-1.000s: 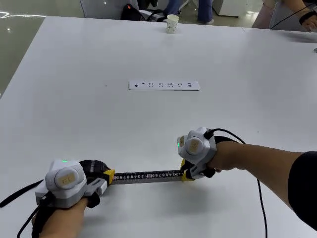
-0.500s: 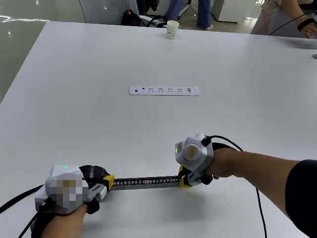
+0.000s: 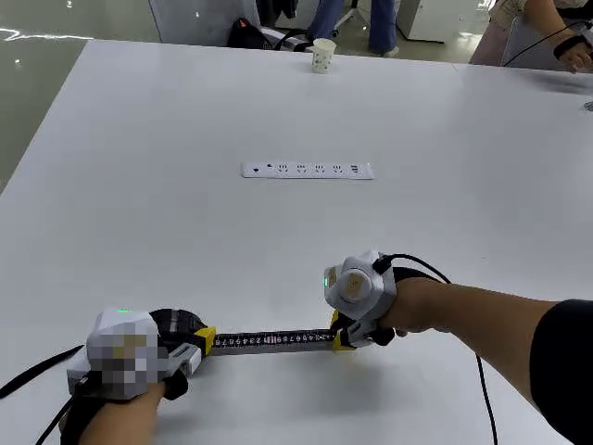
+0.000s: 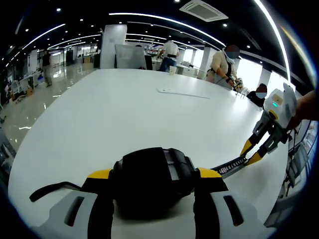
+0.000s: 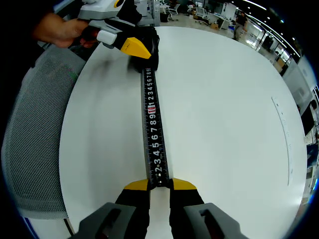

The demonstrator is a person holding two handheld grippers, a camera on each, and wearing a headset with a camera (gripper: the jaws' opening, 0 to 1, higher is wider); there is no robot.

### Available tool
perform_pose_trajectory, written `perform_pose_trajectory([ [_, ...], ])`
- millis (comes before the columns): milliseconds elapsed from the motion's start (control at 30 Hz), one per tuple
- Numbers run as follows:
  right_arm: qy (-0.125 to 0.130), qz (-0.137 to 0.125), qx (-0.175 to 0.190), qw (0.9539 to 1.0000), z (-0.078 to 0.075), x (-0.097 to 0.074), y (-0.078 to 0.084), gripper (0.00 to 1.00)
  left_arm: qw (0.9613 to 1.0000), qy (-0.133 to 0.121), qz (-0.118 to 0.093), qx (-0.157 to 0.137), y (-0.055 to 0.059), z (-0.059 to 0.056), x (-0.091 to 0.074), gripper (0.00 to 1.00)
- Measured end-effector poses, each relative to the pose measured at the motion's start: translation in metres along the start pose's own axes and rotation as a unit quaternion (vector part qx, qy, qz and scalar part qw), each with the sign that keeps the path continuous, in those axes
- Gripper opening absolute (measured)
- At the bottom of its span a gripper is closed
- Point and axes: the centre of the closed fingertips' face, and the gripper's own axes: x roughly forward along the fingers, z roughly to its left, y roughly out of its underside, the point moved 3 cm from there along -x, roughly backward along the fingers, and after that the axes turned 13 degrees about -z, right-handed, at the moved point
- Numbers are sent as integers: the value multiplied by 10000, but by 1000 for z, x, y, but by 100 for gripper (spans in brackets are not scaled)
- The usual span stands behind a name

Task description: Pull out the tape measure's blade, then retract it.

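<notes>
Near the front edge of the white table (image 3: 278, 102), the tape measure's case (image 3: 172, 324) is clamped by the left gripper (image 3: 198, 339). The tip of the drawn-out blade (image 3: 273, 339) is pinched by the right gripper (image 3: 341, 336). If that pinch slipped, the blade would likely whip back uncontrolled.

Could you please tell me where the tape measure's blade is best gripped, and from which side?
Grip the blade at its free end, coming in along its length from beyond the tip. It runs as a thin, narrow strip along the table, so the end is probably the easiest purchase. The right tongs are shut on it there, while the left tongs hold the case.
</notes>
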Motion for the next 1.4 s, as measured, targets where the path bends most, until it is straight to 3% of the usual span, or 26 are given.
perform_pose_trajectory([
  [1400, -81, -54, -180, 9998, 3, 12, -19, 11, 10000, 36, 40, -26, 0, 1, 0, 60],
])
